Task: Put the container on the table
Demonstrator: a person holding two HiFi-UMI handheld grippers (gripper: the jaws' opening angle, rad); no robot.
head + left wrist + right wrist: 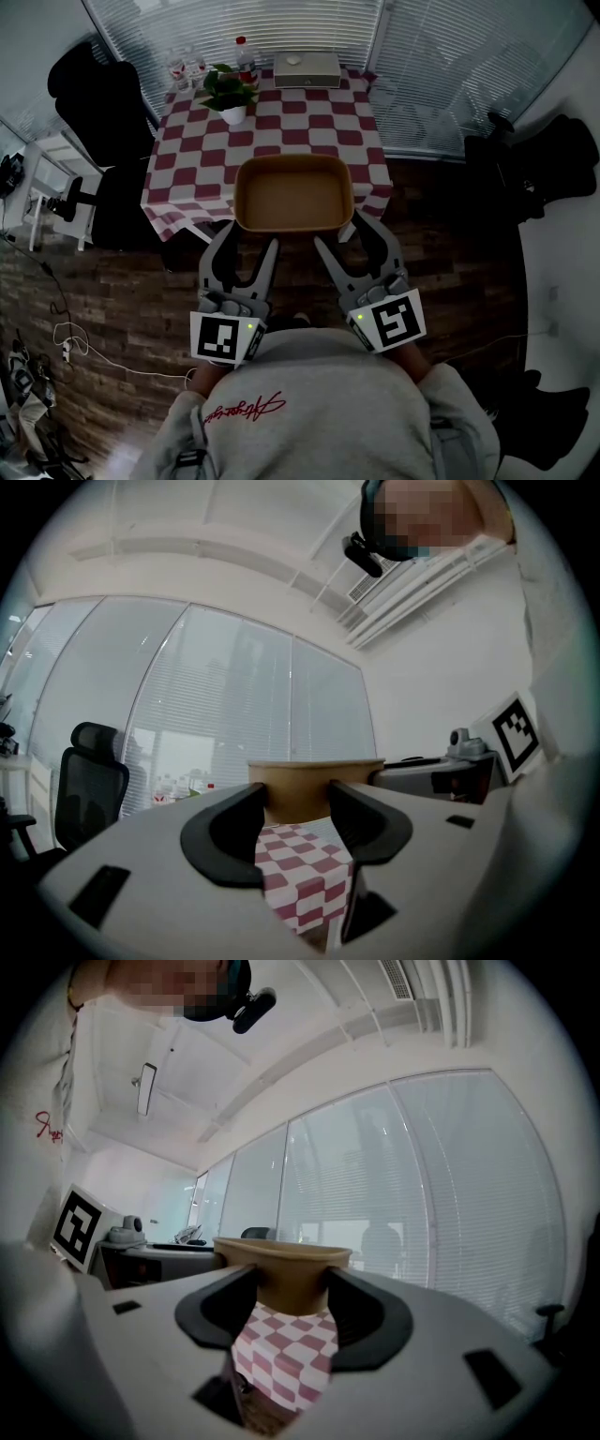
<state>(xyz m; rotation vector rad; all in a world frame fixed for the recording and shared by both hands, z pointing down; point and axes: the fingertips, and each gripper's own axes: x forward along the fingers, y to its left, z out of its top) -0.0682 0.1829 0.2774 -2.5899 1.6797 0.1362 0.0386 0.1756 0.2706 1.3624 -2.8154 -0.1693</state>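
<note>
A shallow brown rectangular container [293, 194] hangs level over the near edge of the table with the red-and-white checked cloth [281, 131]. My left gripper [249, 240] is shut on the container's near left corner, and my right gripper [345, 234] is shut on its near right corner. In the left gripper view the brown wall of the container [314, 789] sits between the black pads of the left gripper [295, 810], with the checked cloth below. The right gripper view shows the same for the container [281, 1274] and the right gripper [289, 1290]. The container looks empty.
At the far end of the table stand a potted plant [228, 94], several bottles [246, 58] and a white box [307, 68]. Black office chairs stand at the left [94, 84] and at the right [525, 159]. The floor is wood, with cables at the left.
</note>
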